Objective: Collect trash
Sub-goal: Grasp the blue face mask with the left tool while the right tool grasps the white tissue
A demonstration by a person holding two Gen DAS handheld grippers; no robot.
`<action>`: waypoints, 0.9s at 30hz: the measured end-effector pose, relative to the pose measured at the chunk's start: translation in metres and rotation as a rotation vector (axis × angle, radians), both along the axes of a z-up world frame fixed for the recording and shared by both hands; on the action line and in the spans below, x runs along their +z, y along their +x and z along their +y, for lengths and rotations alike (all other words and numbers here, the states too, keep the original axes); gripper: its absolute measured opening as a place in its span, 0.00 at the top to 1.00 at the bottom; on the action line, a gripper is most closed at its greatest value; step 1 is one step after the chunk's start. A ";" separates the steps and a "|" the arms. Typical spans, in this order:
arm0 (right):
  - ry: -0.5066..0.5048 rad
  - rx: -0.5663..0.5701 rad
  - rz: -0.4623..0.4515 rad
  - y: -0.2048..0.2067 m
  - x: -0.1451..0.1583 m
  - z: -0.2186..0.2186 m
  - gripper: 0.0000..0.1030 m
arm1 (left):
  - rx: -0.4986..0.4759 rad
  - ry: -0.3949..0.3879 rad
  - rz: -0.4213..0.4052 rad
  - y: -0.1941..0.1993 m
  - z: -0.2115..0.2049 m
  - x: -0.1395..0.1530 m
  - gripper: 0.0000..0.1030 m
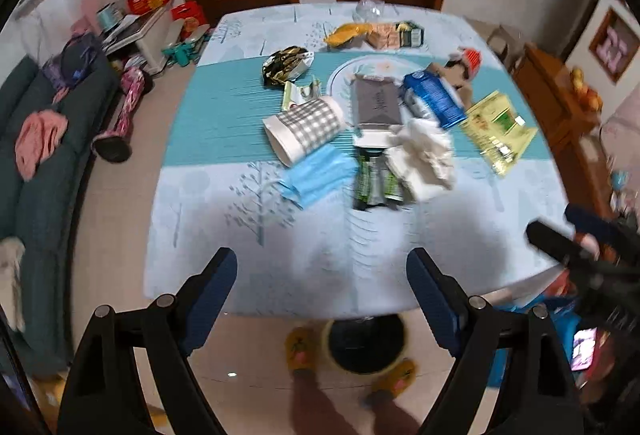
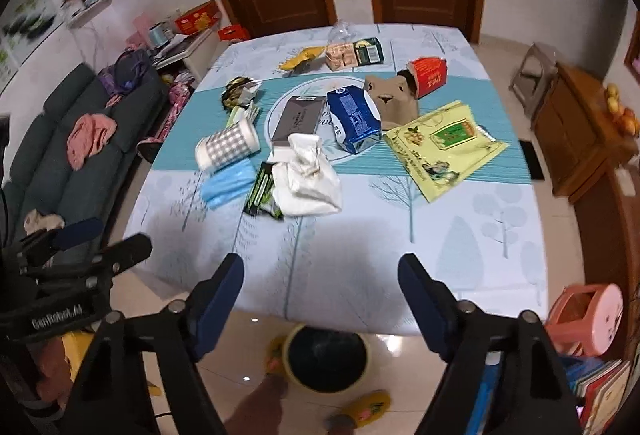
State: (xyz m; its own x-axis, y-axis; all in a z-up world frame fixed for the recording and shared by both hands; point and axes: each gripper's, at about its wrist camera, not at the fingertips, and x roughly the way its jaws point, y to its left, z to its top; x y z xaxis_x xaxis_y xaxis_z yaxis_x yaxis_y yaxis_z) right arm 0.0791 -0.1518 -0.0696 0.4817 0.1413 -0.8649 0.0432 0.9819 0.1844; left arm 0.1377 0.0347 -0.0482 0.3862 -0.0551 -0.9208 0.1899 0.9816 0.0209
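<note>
Both tools gape with nothing between the fingers: left gripper and right gripper hover over the table's near edge. Below it sits the bin. Farther in, trash: tissue, mask, cup.

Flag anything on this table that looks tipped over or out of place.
The checked paper cup lies on its side beside the blue face mask. The blue carton is also toppled, its end torn open. Wrappers and crumpled white paper litter the tablecloth.
</note>
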 end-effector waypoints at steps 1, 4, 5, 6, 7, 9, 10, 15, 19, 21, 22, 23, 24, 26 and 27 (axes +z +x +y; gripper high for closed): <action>0.013 -0.021 0.008 0.009 -0.004 0.002 0.23 | -0.029 0.005 0.013 0.012 0.003 -0.006 0.24; 0.036 -0.061 0.034 0.036 -0.016 0.009 0.23 | -0.087 -0.025 0.040 0.036 0.009 -0.019 0.31; 0.046 -0.067 0.043 0.046 -0.022 0.012 0.23 | -0.116 -0.065 0.062 0.048 0.011 -0.026 0.31; 0.042 -0.077 0.055 0.056 -0.029 0.016 0.23 | -0.131 -0.086 0.078 0.055 0.012 -0.031 0.31; 0.034 -0.087 0.069 0.064 -0.035 0.018 0.23 | -0.149 -0.109 0.097 0.062 0.012 -0.037 0.31; 0.031 -0.102 0.092 0.083 -0.050 0.023 0.23 | -0.191 -0.154 0.139 0.080 0.011 -0.051 0.31; 0.024 -0.109 0.100 0.089 -0.055 0.025 0.24 | -0.207 -0.159 0.155 0.088 0.009 -0.059 0.31; -0.008 -0.134 0.182 0.119 -0.091 0.027 0.57 | -0.281 -0.094 0.198 0.113 -0.004 -0.092 0.31; 0.038 -0.195 0.142 0.118 -0.088 0.016 0.68 | -0.310 -0.055 0.234 0.125 -0.011 -0.113 0.35; 0.044 -0.231 0.119 0.113 -0.080 0.009 0.74 | -0.331 -0.043 0.241 0.128 -0.016 -0.120 0.36; 0.048 -0.252 0.118 0.111 -0.078 0.004 0.74 | -0.338 -0.037 0.241 0.129 -0.019 -0.123 0.37; 0.053 -0.270 0.118 0.108 -0.077 0.001 0.74 | -0.351 -0.023 0.240 0.130 -0.022 -0.128 0.37; 0.061 -0.293 0.117 0.103 -0.076 -0.004 0.74 | -0.359 -0.013 0.239 0.131 -0.025 -0.131 0.39; 0.068 -0.322 0.116 0.091 -0.075 -0.010 0.74 | -0.378 0.018 0.237 0.133 -0.031 -0.138 0.42; 0.073 -0.335 0.116 0.085 -0.074 -0.011 0.74 | -0.387 0.037 0.235 0.134 -0.033 -0.141 0.43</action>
